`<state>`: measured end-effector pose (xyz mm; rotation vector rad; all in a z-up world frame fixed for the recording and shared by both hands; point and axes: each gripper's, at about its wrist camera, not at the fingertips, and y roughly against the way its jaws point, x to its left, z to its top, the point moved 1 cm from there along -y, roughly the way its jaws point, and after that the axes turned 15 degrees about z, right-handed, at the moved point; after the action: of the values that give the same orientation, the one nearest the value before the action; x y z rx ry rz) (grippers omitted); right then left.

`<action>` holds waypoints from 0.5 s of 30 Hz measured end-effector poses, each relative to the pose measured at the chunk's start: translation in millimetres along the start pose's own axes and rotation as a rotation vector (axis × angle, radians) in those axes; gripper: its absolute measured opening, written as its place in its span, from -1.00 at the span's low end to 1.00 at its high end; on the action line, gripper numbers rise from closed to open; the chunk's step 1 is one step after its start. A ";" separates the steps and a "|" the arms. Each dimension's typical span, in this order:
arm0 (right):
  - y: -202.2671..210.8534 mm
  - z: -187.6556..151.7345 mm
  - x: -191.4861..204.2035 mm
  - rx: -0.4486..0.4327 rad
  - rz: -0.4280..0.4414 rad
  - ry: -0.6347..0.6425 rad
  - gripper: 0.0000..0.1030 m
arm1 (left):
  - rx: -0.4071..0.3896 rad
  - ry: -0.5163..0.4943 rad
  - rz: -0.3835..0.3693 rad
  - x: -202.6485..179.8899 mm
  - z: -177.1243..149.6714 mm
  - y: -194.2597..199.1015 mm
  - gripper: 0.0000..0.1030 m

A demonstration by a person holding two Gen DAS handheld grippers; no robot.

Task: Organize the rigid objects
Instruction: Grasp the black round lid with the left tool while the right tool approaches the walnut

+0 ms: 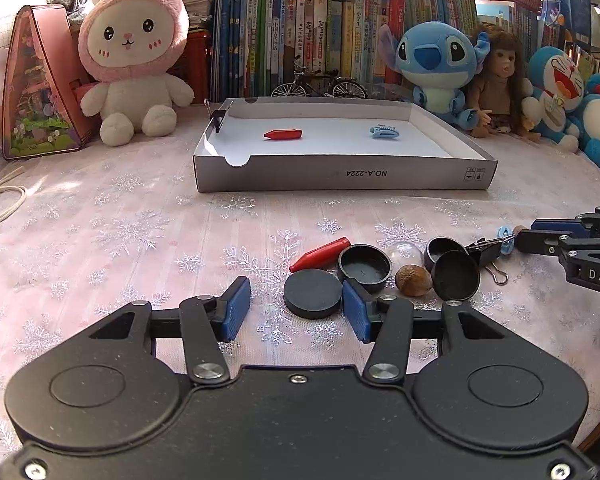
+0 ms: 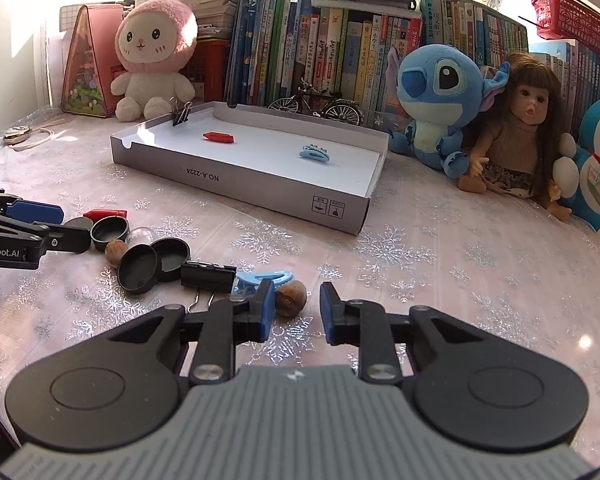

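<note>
- Left wrist view: the left gripper is open. One flat black disc lies between its blue ribbed pads, against the right-hand pad and clear of the other.
- Right wrist view: the right gripper has its pads apart, clamping nothing. One brown nut rests against its left-hand pad, with a gap to the other pad.
- Four black round pieces lie on the table: the disc plus three shallow hollow caps, one leaning on its edge.
- Two red crayon-shaped pieces: one on the cloth at 11 o'clock from the disc, one inside the box.
- Two light blue hair clips: one in the box, one partly hidden behind the right gripper's finger.
- Two black binder clips: one on the box's left wall, one on the table.
- A second nut and one clear dome, hard to make out, sit among the caps.
- The shallow grey cardboard box, white inside, lies at 12 o'clock.
- The pink tablecloth carries shiny silver snowflakes.
</note>
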<state>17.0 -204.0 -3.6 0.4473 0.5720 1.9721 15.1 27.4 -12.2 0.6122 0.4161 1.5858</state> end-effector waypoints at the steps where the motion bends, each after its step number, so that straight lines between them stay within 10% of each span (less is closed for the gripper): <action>1: -0.1 -0.4 -1.4 0.000 -0.005 -0.004 -0.48 | -0.001 -0.001 0.002 -0.3 0.1 -0.6 -0.05; 15: -9.5 -1.8 -9.7 0.006 -0.035 -0.042 -0.44 | -0.018 -0.017 -0.001 -5.9 -0.4 -1.2 -0.32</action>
<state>27.1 -209.3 -11.1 0.4790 0.5561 1.9238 16.1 21.7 -14.1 0.6118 0.3890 1.5809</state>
